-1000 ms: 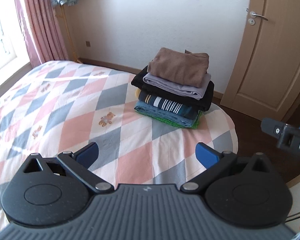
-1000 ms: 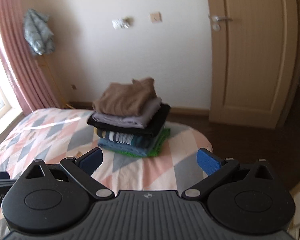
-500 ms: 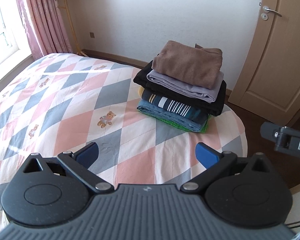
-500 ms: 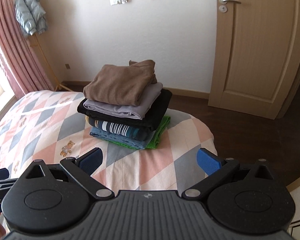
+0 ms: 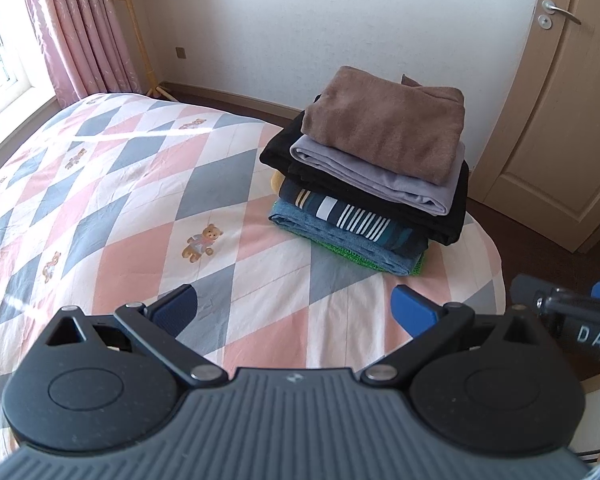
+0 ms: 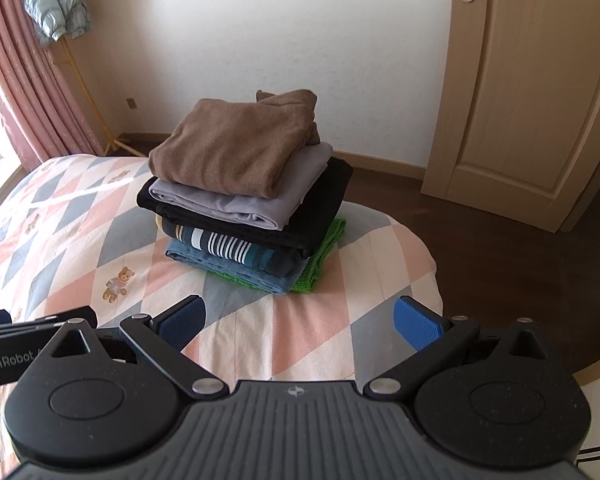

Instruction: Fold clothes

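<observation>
1. The stack of folded clothes (image 5: 370, 184) is sitting on the bed (image 5: 112, 200), near its corner, brown garment (image 6: 236, 148) on top.
2. The left hand-held gripper (image 5: 294, 312) is hovering over the quilt short of the stack, jaws spread wide, gripping nothing.
3. The right hand-held gripper (image 6: 300, 316) is hanging just beside it, also short of the stack, jaws wide apart and empty.

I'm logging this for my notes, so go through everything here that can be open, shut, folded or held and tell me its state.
Left tongs: open, holding nothing.
Right tongs: open, holding nothing.
Brown garment: folded, top of the stack.
Grey garment: folded, under the brown one.
Striped garment: folded, lower in the stack.
Door: shut.
Curtain: drawn aside.
</observation>
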Tool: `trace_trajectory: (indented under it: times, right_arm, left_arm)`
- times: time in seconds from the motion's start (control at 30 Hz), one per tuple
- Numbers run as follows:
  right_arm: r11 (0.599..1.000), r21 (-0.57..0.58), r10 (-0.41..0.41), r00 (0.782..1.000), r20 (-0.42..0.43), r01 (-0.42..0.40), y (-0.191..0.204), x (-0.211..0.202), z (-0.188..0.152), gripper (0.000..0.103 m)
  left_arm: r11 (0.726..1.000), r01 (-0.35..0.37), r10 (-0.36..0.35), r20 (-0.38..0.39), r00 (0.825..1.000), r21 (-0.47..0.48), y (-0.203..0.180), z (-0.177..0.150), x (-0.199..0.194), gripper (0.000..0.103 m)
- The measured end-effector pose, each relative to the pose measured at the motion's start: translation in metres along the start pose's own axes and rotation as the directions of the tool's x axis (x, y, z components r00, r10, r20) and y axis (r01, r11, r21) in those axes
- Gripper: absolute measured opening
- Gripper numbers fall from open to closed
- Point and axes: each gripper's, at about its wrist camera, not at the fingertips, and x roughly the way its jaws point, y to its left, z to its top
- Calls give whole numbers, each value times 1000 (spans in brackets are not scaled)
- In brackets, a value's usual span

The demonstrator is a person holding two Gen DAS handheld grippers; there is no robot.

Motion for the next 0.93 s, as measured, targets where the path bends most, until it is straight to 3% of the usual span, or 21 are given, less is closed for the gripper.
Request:
trace_trajectory:
  times: [0.93]
  right_arm:
    - [996,-76,46,997,-61,-50,-16,53,50,103]
  left_arm:
    - [997,-71,70,-45,997,-9,-32,44,45,102]
